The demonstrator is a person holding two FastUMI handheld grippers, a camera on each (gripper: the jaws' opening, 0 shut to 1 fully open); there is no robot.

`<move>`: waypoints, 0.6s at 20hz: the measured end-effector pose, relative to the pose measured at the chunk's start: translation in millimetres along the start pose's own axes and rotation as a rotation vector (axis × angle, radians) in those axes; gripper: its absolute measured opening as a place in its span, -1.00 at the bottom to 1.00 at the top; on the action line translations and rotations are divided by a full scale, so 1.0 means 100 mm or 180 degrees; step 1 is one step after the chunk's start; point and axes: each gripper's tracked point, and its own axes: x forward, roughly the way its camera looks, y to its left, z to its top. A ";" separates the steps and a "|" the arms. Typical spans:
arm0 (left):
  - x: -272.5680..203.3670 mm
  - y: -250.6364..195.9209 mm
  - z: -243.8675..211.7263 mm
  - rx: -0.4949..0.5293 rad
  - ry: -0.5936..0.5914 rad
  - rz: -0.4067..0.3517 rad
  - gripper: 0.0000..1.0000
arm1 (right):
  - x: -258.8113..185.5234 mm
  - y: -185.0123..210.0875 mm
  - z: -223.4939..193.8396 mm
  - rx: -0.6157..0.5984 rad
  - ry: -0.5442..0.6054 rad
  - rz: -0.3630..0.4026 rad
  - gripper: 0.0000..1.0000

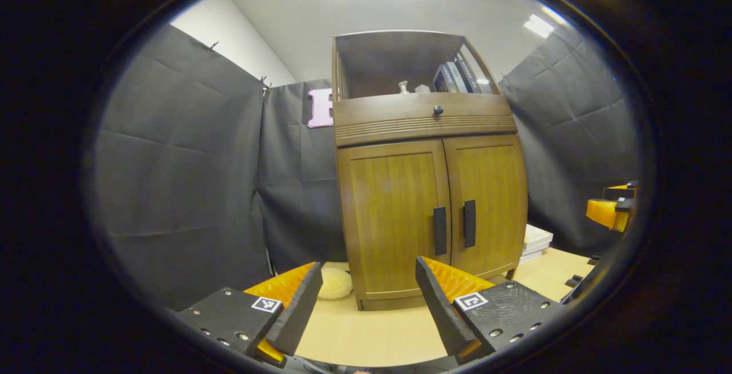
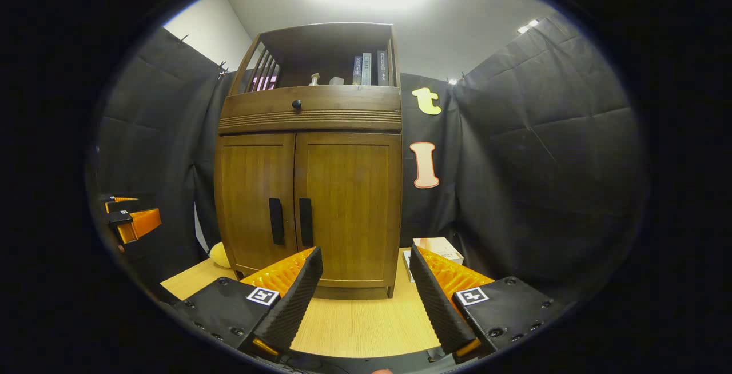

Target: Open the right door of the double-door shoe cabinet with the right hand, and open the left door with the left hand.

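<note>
The shoe cabinet (image 2: 309,191) stands on the table (image 2: 366,322), both doors flush and closed under a knobbed drawer and an open shelf of books (image 2: 369,69). Right door (image 2: 349,208) and left door (image 1: 394,219) look like stiff hinged wood panels that should swing lightly; the hold is each vertical bar handle, right handle (image 2: 306,222) and left handle (image 1: 440,231), side by side at the cabinet's centre seam. Right claw (image 2: 366,288) and left claw (image 1: 366,299) are both spread, empty, well short of the cabinet front.
</note>
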 end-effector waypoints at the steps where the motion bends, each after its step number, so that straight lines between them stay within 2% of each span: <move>1: 0.01 -0.01 0.01 0.0008 -0.0003 0.0001 0.93 | 0.00 -0.01 -0.01 -0.0003 0.0012 0.0002 0.92; 6: 0.02 -0.02 0.00 0.0023 0.0009 0.0020 0.93 | 0.05 -0.08 -0.03 0.0008 0.0013 0.0025 0.93; 12: 0.04 0.00 0.02 0.0020 0.0061 0.0106 0.93 | 0.24 -0.16 -0.09 -0.0004 0.0032 0.0161 0.93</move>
